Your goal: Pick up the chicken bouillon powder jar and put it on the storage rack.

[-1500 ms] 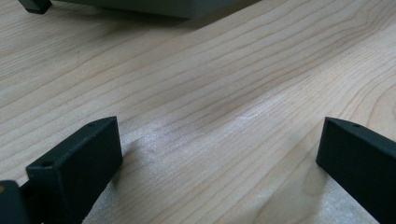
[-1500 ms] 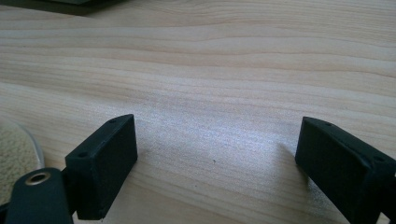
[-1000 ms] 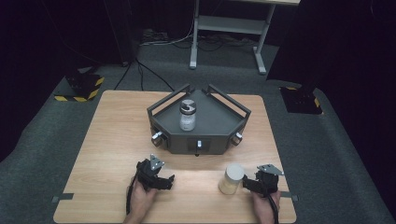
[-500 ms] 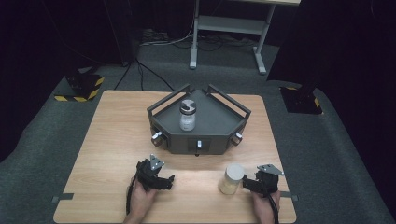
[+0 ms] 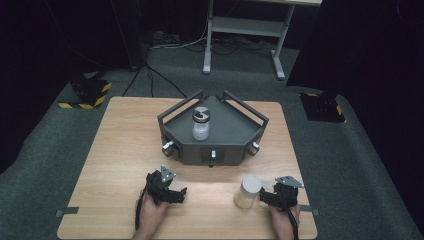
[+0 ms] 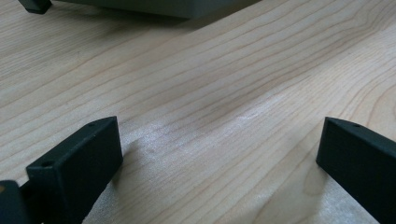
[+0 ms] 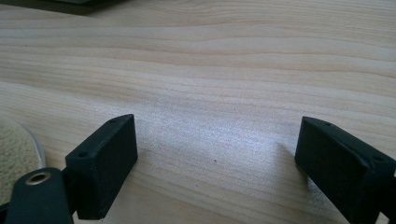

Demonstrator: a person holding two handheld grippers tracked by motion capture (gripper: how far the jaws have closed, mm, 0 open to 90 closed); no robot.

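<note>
In the high view, a pale jar (image 5: 248,191) is seen standing upright on the tabletop (image 5: 115,150), just beside the right hand-held gripper (image 5: 267,196) and on its left. The left hand-held gripper (image 5: 177,195) rests well apart from the jar, farther left along the near edge. A second jar (image 5: 200,123) stands upright on the dark tray (image 5: 235,135) at the middle of the tabletop, beyond both hands. The right hand is judged the nearer one to the pale jar, whose long axis is vertical, so a short sideways reach to the left is what the coming grasp would turn on.

In the left gripper view, the jaws are seen spread wide over bare wood, with nothing between them; the tray's foot (image 6: 35,5) shows at the top edge.

In the right gripper view, the jaws are likewise spread wide and empty over the wood. The pale jar (image 7: 16,154) is glimpsed at the left edge, outside the left jaw, not between the two.
</note>
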